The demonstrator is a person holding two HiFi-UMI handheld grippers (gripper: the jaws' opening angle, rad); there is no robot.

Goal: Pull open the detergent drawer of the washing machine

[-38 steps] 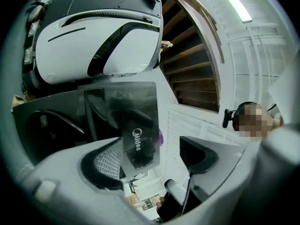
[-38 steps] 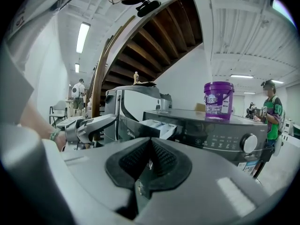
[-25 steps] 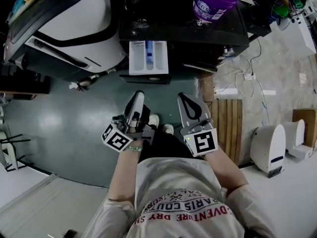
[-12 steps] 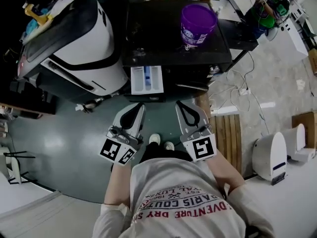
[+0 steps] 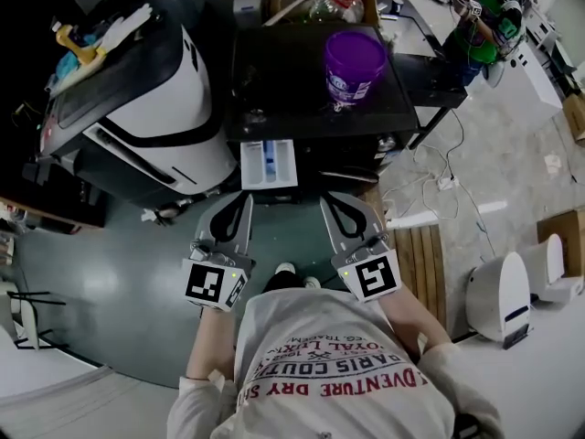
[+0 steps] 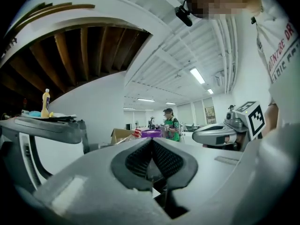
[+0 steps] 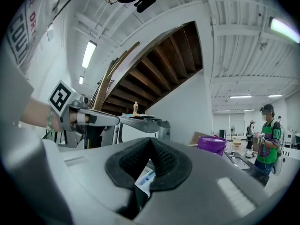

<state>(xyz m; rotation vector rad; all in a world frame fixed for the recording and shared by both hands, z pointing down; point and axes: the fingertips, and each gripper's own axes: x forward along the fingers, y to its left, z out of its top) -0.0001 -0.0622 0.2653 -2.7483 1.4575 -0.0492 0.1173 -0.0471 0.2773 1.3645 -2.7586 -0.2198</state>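
Green floor below; detergent drawer sticks out, open. Left gripper and right gripper, clenched empty, have lifted clear. Task looks done.

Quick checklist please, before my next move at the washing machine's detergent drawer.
1. Detergent drawer pulled out of the washing machine: ok.
2. Left gripper shut, nothing between its jaws: ok.
3. Right gripper shut, nothing between its jaws: ok.
4. Both grippers apart from the drawer: ok.
5. Purple bucket upright on the machine's top: ok.
6. Detergent in the drawer's compartments: cannot tell.
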